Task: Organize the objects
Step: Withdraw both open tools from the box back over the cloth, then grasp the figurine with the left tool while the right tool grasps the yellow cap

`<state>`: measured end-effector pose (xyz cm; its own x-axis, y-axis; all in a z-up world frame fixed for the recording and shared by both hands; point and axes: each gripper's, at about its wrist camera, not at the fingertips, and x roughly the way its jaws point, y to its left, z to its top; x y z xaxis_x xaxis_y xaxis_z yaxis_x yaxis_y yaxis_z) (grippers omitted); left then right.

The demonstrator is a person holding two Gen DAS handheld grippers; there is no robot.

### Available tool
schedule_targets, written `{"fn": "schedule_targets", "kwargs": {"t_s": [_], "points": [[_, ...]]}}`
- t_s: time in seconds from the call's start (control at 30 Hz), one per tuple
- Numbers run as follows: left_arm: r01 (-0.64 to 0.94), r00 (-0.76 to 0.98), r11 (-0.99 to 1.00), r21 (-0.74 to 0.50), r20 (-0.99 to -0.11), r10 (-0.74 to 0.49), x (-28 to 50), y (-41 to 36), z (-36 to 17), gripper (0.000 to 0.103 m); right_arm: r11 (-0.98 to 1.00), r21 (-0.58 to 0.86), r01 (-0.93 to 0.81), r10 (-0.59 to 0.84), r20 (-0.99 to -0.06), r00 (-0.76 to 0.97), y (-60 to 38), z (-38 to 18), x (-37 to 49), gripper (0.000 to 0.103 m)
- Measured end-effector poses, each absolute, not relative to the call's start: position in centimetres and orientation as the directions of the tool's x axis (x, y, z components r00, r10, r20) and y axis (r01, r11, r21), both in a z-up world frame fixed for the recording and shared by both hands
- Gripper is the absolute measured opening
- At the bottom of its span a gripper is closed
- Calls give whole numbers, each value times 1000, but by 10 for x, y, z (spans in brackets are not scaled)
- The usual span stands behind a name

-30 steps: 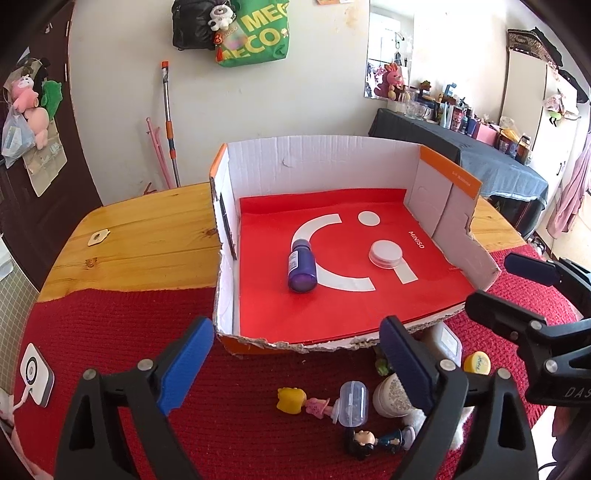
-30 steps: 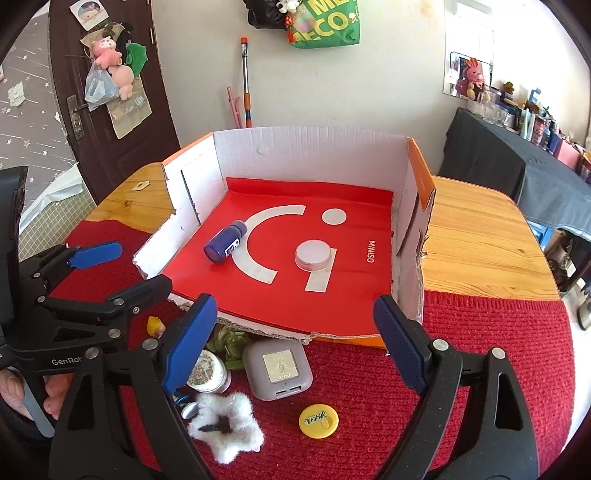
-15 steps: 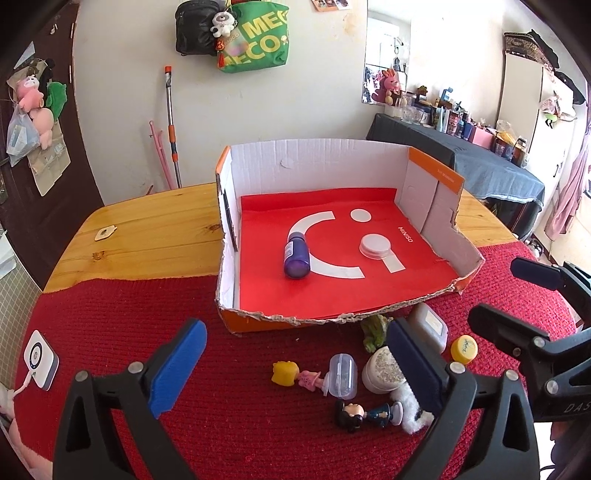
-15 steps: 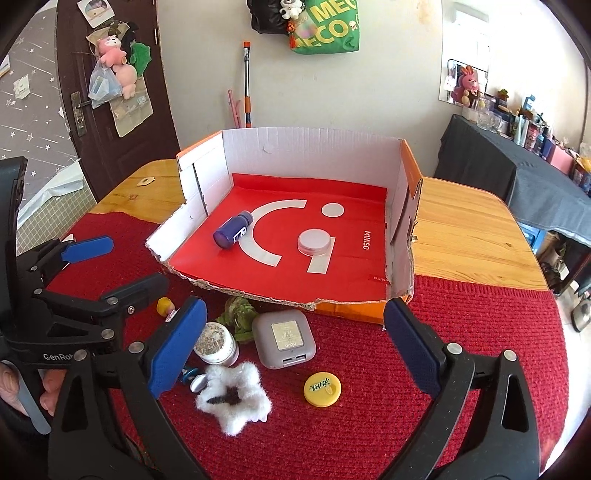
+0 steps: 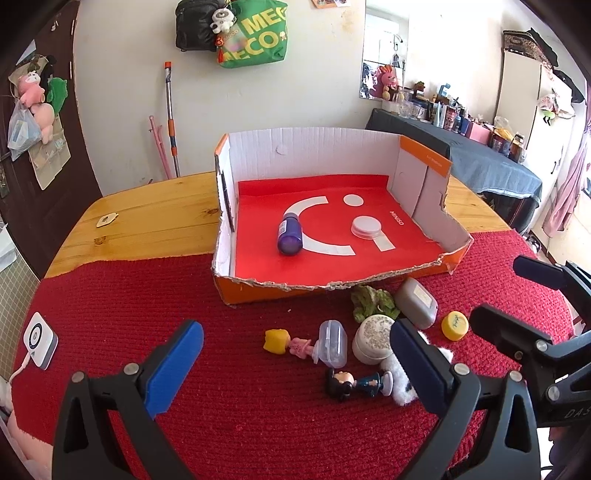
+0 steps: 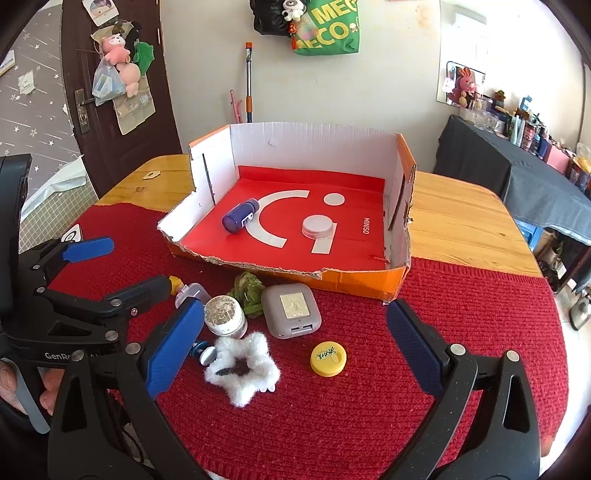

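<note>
Red mat (image 5: 122, 306); both grippers' jaws wide, holding nothing

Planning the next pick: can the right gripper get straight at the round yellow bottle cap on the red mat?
Probably yes: the round yellow bottle cap lies alone, ahead of the open, empty right gripper.

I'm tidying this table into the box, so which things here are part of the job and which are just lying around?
Job:
open cardboard box with red lining
purple bottle and white round lid, already inside
grey square case
yellow bottle cap
white fluffy star
speckled round jar

Lying about:
white charger puck
green hanging bag
</note>
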<state>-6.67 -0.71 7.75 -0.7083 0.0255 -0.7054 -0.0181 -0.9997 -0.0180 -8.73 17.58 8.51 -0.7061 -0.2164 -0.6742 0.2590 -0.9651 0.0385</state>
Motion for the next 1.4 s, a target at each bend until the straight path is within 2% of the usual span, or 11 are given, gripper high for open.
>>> {"fn": "schedule_targets", "kwargs": {"t_s": [0.57,0.63,0.73,0.77,0.87,0.97,1.07,1.17,1.4], "points": [[-30,-700,-999,-26,-713,40,-47,3,67,103,-967,40,250,-213,-665,-716,182,79,-68,101],[-36,-700,-999,-34,-712,49,-44,4,66,100,-968,34,247,-207,-664,-718,182,79,-67,101],[-46,-692,-998,-34,-719,57,-44,5,63,90,-970,28,242,-199,-663,-721,183,78,-64,100],[-49,-689,-998,-36,-722,60,-43,6,62,87,-970,26,240,-196,-664,-721,183,77,-64,97],[-60,-677,-997,-44,-732,73,-42,8,57,81,-971,33,236,-196,-670,-716,185,74,-64,81],[-63,-663,-997,-51,-745,80,-42,9,50,76,-972,37,230,-193,-683,-704,188,68,-65,78],[-64,-647,-996,-58,-758,86,-42,8,44,71,-974,40,223,-187,-696,-693,190,60,-66,64],[-68,-633,-996,-63,-769,91,-42,9,37,67,-976,36,213,-176,-706,-686,193,54,-68,61],[-86,-620,-994,-62,-778,102,-41,15,30,67,-979,27,200,-157,-726,-670,197,40,-76,53]]}}
